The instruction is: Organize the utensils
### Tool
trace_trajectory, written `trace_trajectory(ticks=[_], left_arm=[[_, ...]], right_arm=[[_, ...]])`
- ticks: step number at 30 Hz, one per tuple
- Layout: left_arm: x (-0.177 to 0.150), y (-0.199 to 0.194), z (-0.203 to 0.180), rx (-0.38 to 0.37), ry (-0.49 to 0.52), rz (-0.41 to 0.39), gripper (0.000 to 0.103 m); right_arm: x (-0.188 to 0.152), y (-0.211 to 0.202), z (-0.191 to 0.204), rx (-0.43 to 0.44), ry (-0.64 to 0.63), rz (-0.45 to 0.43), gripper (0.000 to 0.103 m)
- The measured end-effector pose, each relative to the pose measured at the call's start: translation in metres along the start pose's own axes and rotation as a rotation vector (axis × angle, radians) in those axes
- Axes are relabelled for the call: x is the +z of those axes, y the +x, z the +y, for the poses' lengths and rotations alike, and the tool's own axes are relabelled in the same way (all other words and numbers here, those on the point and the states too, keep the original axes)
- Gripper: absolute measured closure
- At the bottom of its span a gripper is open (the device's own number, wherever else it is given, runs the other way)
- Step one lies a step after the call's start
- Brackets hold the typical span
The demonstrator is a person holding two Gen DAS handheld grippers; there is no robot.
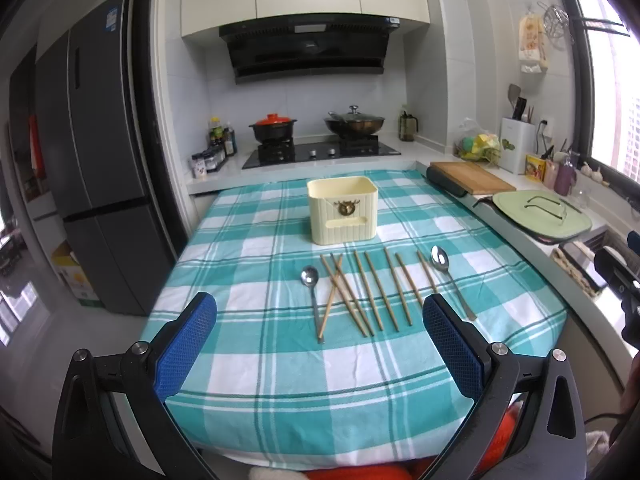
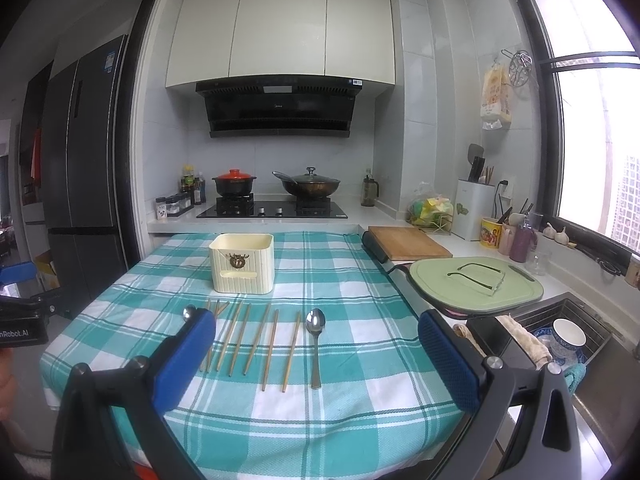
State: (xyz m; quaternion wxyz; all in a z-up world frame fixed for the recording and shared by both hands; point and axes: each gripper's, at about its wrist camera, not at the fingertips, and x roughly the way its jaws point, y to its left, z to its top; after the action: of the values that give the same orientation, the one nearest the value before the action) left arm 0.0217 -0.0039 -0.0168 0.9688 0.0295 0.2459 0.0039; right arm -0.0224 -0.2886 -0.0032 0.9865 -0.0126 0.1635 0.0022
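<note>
Plainly nothing is sorted yet: the chopsticks (image 1: 362, 294) lie in a loose row on the checked tablecloth (image 1: 256, 364), flanked by the left spoon (image 1: 311, 286) and the right spoon (image 2: 315, 330), just before the empty cream holder (image 1: 343, 210). The left gripper (image 1: 320, 346) and the right gripper (image 2: 316, 364) both hover spread wide, grasping nothing. Next likely calls for closing on one piece. "Robot.AI" reads on the left gripper's body.

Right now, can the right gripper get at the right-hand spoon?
Probably yes. The right gripper is open, and the right-hand spoon lies flat on the tablecloth ahead between its fingers, apart from the nearest chopstick. Nothing blocks the path.
</note>
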Motion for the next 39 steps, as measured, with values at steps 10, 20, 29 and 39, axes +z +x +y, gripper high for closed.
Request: trace_trajectory(ticks=[10,20,29,39], left_arm=[[0.0,0.0,0.002,0.003,-0.002,0.005,0.0],[0.001,0.004,0.006,0.007,-0.005,0.016,0.0],[0.001,0.008,0.006,0.005,-0.01,0.027,0.0],[0.001,0.011,0.007,0.004,-0.016,0.036,0.0]], right_arm=[[0.0,0.001,0.006,0.005,-0.007,0.006,0.0],[0.002,0.003,0.008,0.005,-0.012,0.015,0.0],[0.004,0.005,0.011,0.009,-0.021,0.021,0.0],[0.003,0.007,0.01,0.007,-0.025,0.03,0.0]])
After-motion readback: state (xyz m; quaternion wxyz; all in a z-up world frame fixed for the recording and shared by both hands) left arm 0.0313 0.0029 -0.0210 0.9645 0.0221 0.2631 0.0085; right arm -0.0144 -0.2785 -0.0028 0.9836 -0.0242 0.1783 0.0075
